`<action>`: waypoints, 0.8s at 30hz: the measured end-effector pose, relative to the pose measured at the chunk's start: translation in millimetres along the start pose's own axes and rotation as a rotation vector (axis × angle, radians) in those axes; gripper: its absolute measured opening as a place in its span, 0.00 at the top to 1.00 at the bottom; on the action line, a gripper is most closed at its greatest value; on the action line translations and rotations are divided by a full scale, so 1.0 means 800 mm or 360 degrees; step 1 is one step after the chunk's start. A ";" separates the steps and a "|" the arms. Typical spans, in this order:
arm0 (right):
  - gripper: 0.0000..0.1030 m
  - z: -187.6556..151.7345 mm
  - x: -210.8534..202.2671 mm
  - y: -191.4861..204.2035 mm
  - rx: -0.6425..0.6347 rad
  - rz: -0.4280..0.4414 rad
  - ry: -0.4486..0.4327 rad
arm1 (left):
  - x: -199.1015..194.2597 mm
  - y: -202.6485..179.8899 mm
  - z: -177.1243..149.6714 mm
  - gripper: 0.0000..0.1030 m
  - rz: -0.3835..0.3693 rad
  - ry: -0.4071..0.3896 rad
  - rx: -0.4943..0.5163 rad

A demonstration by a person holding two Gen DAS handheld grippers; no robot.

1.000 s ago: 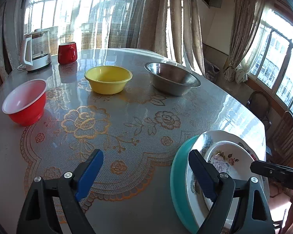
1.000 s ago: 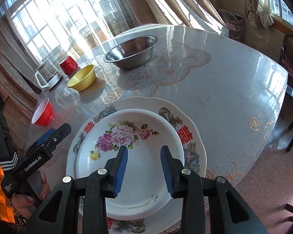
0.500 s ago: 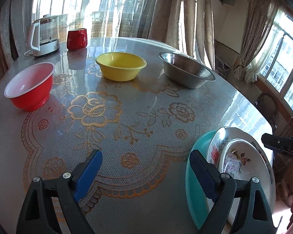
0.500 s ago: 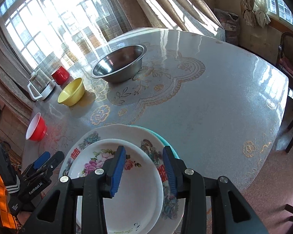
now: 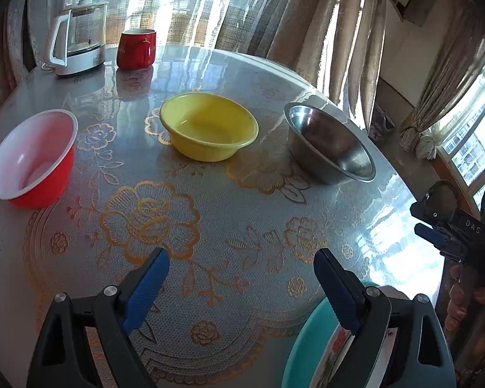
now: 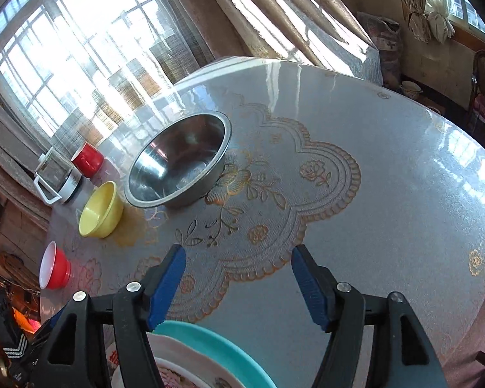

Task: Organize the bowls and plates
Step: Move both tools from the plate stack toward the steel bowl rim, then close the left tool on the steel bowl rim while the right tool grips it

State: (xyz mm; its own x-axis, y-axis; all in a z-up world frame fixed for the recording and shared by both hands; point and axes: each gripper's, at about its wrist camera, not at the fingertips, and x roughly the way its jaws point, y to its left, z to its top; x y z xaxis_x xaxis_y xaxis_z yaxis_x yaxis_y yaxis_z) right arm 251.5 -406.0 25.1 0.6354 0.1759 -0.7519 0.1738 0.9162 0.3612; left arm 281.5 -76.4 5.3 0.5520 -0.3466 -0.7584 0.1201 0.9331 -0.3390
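On the table, covered by a lace-patterned cloth with gold flowers, the steel bowl stood as the plainest landmark. Just beside it, toward the window side, sat the yellow bowl, apart from it and upright. Beyond the yellow bowl, farther from the steel bowl, rested the red bowl with its white inside. Behind those two, well away from the steel bowl, stood a red mug and next to it a glass kettle with a white handle.

Well apart from the steel bowl, at the near edge of the table, lay the stack of plates: a teal plate at the bottom, a white flowered plate on it, and the rim of another dish on top, mostly hidden by the gripper bodies.

The left gripper hung over the cloth with its blue pads spread wide, gripping nothing; its right finger stood over the edge of the teal plate. The right gripper was likewise spread wide and empty, above the far edge of the stack, pointing toward the steel bowl. In the left wrist view, the right gripper's tip showed at the table's edge.
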 end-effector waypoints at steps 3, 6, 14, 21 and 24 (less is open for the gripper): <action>0.33 0.028 0.017 -0.004 0.0024 0.0022 -0.0024 | 0.010 -0.009 0.023 0.11 -0.0008 0.0004 -0.0053; 0.33 0.051 0.036 -0.004 0.0047 0.0046 -0.0027 | 0.022 -0.025 0.043 0.11 0.0000 0.0009 -0.0036; 0.37 0.084 0.095 0.002 0.0058 0.0141 0.0056 | 0.064 -0.067 0.086 0.11 -0.0001 0.0046 0.0016; 0.64 0.077 0.129 0.008 -0.0004 0.0186 0.0148 | 0.095 -0.084 0.107 0.14 -0.0023 0.0048 0.0040; 0.65 0.072 0.127 0.008 -0.0013 0.0228 0.0138 | 0.107 -0.090 0.111 0.23 -0.0015 0.0042 0.0059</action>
State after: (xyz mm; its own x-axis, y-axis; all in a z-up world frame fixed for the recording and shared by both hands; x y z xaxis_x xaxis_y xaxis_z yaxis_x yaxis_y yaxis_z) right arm 360.6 -403.1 -17.6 0.5859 0.3349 -0.7380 0.0797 0.8824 0.4637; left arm 393.6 -164.2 14.4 0.5289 -0.3573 -0.7698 0.1557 0.9325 -0.3259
